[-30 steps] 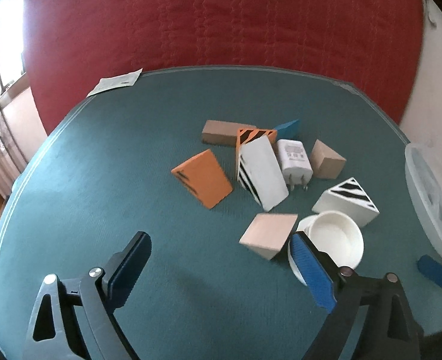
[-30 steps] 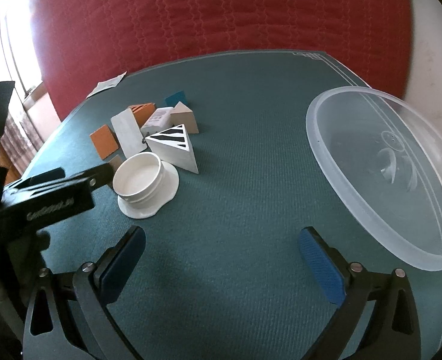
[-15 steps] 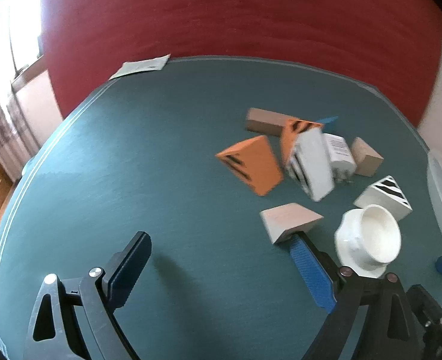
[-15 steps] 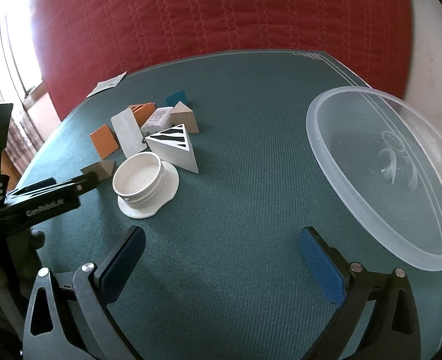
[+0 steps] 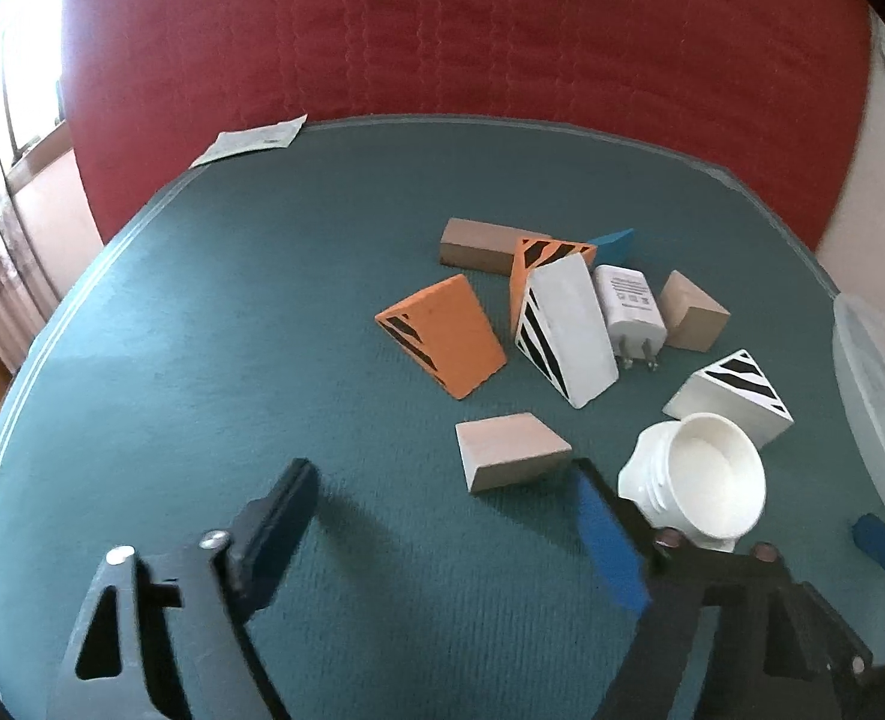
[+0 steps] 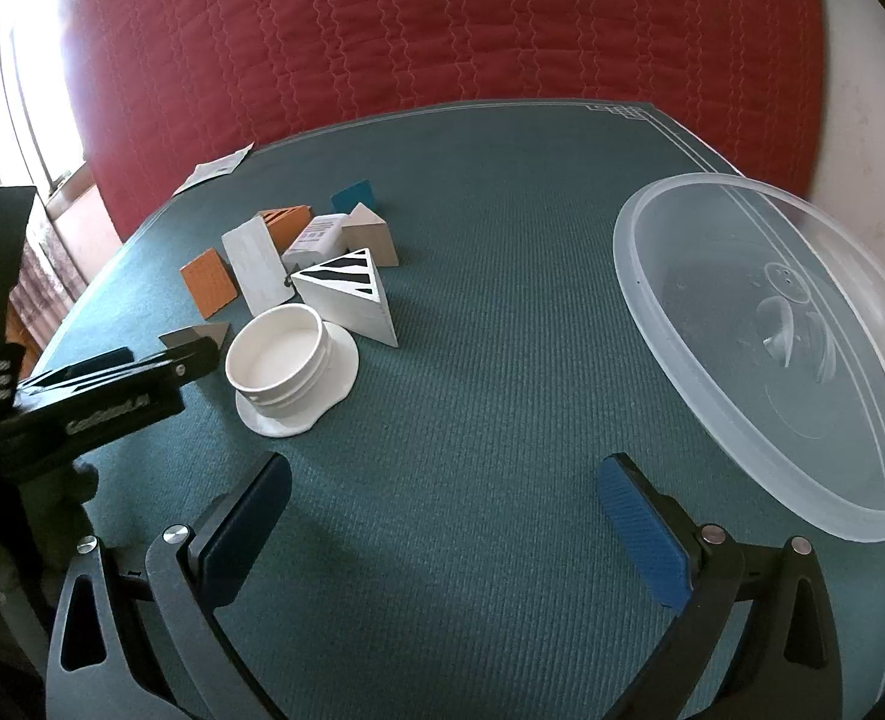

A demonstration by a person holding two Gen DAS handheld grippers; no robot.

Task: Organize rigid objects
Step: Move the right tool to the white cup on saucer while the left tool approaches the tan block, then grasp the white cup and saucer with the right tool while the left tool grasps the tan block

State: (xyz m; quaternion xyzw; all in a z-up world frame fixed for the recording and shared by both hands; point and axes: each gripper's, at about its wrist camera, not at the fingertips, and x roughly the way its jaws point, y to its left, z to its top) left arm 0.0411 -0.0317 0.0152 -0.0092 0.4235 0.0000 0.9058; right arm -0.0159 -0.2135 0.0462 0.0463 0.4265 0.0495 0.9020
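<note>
A heap of blocks lies on the teal mat. Nearest me is a tan wedge, with a white cup standing on a white lid to its right. Behind them are an orange wedge, a white striped wedge, a white charger and a white striped triangular block. My left gripper hovers just short of the tan wedge. Its jaws are closing with nothing between them. My right gripper stands open over bare mat, right of the cup.
A large clear plastic bowl rests at the mat's right edge. Further back in the heap are a brown block, a tan block and a blue piece. A paper slip lies at the far left edge. A red quilted backrest rises behind.
The left gripper's jaws have narrowed, after the left view swung aside and came back. The right gripper has not moved, and no block has shifted.
</note>
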